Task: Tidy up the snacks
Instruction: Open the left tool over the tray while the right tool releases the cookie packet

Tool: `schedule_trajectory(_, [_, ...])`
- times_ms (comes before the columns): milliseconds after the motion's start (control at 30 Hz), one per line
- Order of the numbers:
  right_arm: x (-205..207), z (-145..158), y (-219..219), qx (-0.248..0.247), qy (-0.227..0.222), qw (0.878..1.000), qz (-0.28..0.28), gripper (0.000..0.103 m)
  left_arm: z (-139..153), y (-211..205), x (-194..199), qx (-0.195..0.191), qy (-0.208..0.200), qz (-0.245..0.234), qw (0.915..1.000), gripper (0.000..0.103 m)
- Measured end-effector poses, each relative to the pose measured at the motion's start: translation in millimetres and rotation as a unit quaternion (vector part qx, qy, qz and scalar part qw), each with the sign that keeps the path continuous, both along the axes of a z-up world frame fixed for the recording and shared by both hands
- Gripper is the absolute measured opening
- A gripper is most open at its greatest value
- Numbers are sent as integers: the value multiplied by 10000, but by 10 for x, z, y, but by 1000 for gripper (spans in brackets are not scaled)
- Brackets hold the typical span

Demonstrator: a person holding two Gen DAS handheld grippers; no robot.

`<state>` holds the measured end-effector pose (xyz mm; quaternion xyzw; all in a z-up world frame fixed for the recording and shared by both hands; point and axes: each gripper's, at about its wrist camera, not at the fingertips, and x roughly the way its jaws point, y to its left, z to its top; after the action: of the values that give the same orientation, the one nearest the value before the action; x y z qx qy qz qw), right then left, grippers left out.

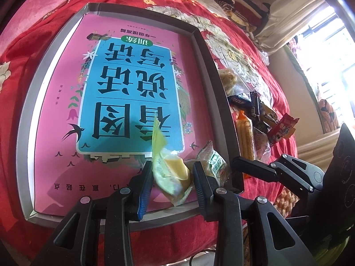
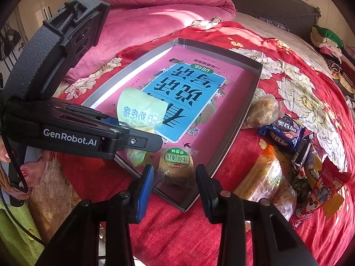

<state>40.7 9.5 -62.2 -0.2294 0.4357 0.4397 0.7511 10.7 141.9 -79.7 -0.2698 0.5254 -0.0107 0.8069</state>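
Note:
A shallow grey box with a pink and blue printed floor lies on the bed. My left gripper is at the box's near edge. A yellow-green pastry packet stands upright and fills the gap between its pads. Beside it a round pastry with a green label lies flat in the box's near right corner. My right gripper hovers over it, open. The pads flank the pastry without pressing it.
A heap of loose snack packets lies on the red floral bedspread just right of the box. A pink quilt is bunched behind it. Folded clothes sit at the far corner. A person's hand holds the left gripper.

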Motion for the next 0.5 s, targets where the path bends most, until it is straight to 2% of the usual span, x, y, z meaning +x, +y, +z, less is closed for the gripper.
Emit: schedule_trajectory(500, [26,33,-36,80,63,9999,-61,40,101,94,-116,164,11,71,9998,45])
